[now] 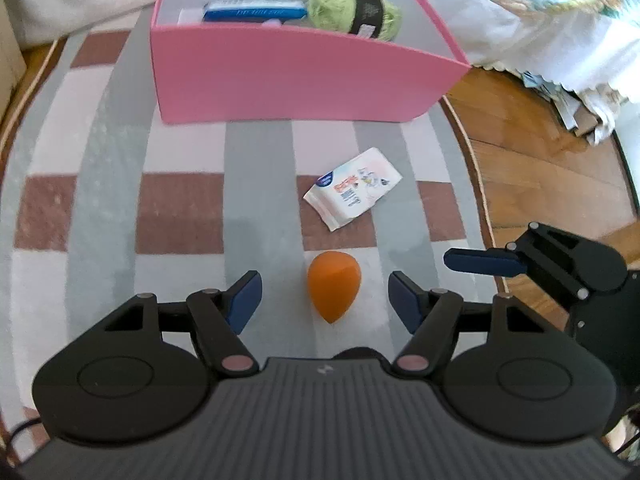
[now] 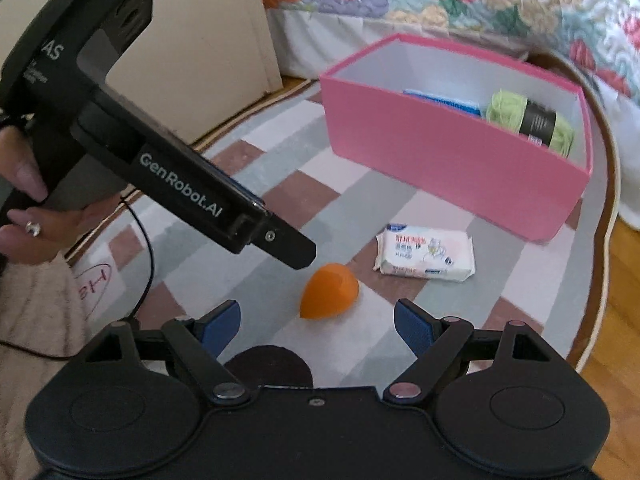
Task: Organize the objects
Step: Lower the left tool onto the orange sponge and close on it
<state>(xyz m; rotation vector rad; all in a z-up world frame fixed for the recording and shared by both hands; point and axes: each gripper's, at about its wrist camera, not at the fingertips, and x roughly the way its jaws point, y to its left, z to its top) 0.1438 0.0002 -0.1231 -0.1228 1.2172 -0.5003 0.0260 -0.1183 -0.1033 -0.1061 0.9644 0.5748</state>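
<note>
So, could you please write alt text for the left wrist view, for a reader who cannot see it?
The open left gripper brackets an orange egg-shaped makeup sponge on a checked grey, white and brown rug. Beyond lie a white wet-wipes packet and a pink cardboard box holding a green yarn skein.

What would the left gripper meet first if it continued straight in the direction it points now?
Most likely the orange sponge. It lies on the rug, centred ahead of the left gripper, whose fingers stand open on either side with nothing between them. Depth is unclear, so the rug just past the sponge is possible.
</note>
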